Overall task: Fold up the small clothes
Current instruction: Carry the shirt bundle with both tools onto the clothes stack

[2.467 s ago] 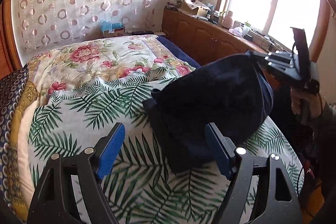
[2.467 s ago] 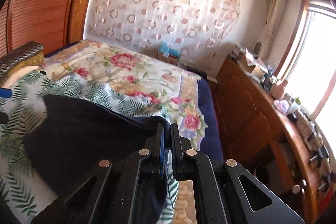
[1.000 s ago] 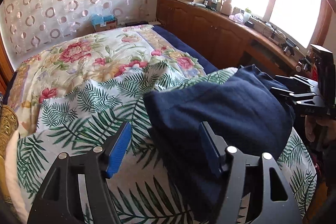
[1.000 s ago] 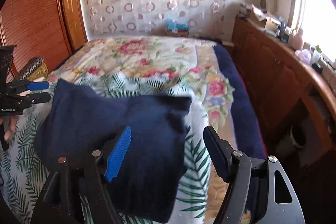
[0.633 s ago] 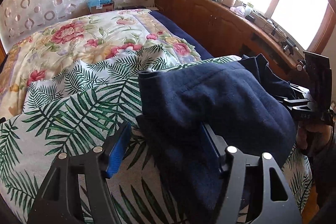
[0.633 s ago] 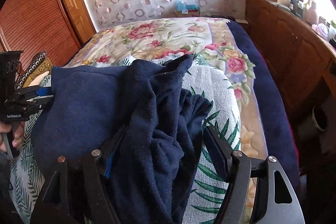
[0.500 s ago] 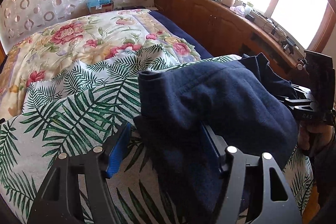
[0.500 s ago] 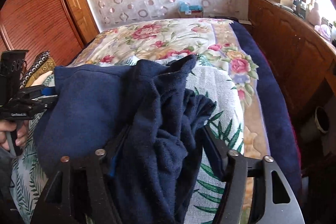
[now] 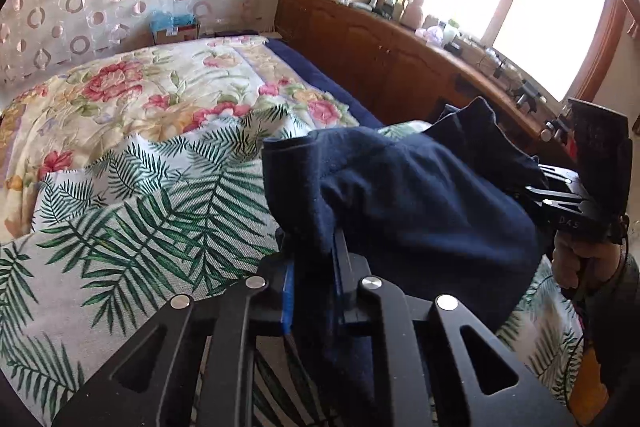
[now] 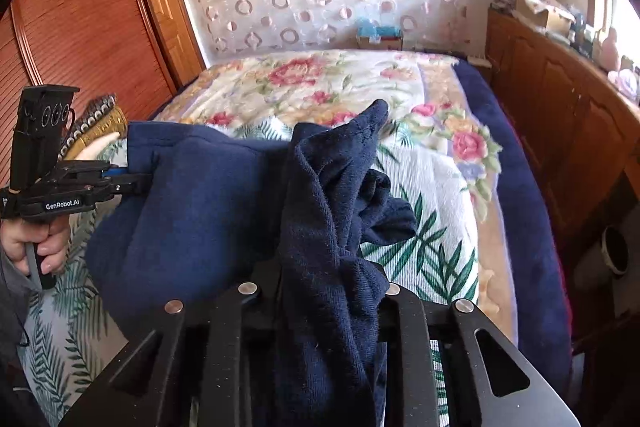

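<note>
Item: navy garment, small, soft knit with a towelling-like nap, single dark colour, no print visible. Location: on the palm-leaf bedspread at the near end of the bed, slung between the two tools; its middle sags in a broad pouch, and whether that pouch rests on the bedspread cannot be told.

Left hand-held gripper: jaws have just been closing and now stand narrow, pinching one edge of the garment, with cloth bunched between the blue pads.

Right hand-held gripper: jaws have just been closing too, now clamped on a thick, crumpled wad at the garment's opposite side; one loose corner sticks up beyond the wad, toward the floral quilt.

Step in hand, as judged: securing both ends ahead of a fold.

Handling advice: keep both grips firm, draw the two ends apart to take out the sag, and lift evenly so the cloth hangs flat. The right grip holds several layers; a bunched hold may give an uneven crease, so smooth it over the bedspread before folding.

Condition: rumpled, fold incomplete.
</note>
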The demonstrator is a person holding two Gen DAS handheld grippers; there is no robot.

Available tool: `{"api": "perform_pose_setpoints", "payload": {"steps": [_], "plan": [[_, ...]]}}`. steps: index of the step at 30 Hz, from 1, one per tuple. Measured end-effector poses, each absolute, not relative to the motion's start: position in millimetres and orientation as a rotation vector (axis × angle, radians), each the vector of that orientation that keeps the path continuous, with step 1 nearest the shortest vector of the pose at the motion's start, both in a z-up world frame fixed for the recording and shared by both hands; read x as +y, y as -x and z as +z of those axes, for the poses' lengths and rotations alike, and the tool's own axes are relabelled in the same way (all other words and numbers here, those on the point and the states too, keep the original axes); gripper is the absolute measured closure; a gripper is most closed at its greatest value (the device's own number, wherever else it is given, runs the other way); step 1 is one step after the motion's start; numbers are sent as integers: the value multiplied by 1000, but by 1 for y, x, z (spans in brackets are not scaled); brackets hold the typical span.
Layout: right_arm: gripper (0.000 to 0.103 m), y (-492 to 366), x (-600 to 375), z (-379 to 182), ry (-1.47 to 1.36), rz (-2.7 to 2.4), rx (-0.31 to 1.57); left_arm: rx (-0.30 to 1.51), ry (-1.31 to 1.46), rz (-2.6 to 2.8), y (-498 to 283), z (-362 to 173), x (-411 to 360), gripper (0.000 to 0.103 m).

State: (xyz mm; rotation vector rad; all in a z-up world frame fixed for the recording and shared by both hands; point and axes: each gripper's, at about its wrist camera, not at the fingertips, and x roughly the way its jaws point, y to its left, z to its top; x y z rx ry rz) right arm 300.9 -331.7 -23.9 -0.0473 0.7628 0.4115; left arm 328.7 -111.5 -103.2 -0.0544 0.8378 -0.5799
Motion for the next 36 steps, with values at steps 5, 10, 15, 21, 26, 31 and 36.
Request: {"api": "perform_pose_setpoints", "payload": {"steps": [5, 10, 15, 21, 26, 31, 36], "plan": [[79, -284, -327, -1, 36, 437, 680, 726, 85, -574, -301, -64, -92, 88], [79, -273, -300, 24, 42, 511, 611, 614, 106, -506, -263, -24, -47, 88], [79, -276, -249, 49, 78, 647, 542, 532, 103, -368, -224, 2, 15, 88], [79, -299, -154, 77, 163, 836, 475, 472, 128, -162, -189, 17, 91, 88], [79, -333, -74, 89, 232, 951, 467, 474, 171, -21, -170, -2, 136, 88], [79, -370, 5, 88, 326, 1040, 477, 488, 234, 49, -157, -30, 154, 88], [79, -409, 64, 81, 392, 1115, 489, 503, 287, 89, -147, -51, 166, 88]]}}
